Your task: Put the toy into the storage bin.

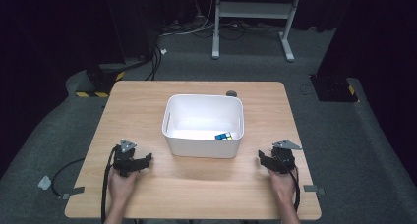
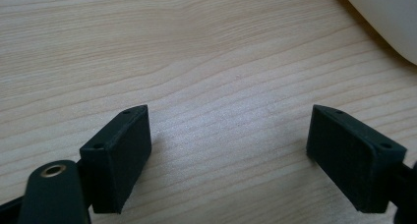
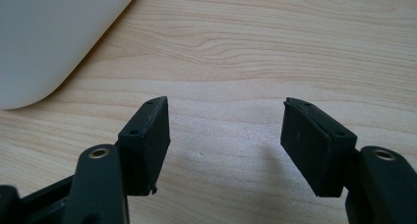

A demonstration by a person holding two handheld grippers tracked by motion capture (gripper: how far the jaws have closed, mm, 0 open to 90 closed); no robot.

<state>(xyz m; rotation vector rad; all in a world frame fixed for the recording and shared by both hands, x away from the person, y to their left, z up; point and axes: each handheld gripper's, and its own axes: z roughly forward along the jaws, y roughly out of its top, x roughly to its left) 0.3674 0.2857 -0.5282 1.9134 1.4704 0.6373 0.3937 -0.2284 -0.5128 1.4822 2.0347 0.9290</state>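
Now both tongs rest released on the worktop (image 1: 147, 111), left tongs (image 1: 146, 161) and right tongs (image 1: 262, 159) flanking the white bin (image 1: 202, 145), cube (image 1: 223, 136) inside.

Bin (image 1: 202, 135) mid-table (image 1: 147, 101), cube (image 1: 223, 136) in it, between 2 hand-held grippers.

Both forearms are reaching in from the near edge. The black two-jaw left gripper (image 1: 145, 160) is lying low with its jaws gaping apart, and the matching black right gripper (image 1: 261, 158) is likewise standing parted, nothing between.
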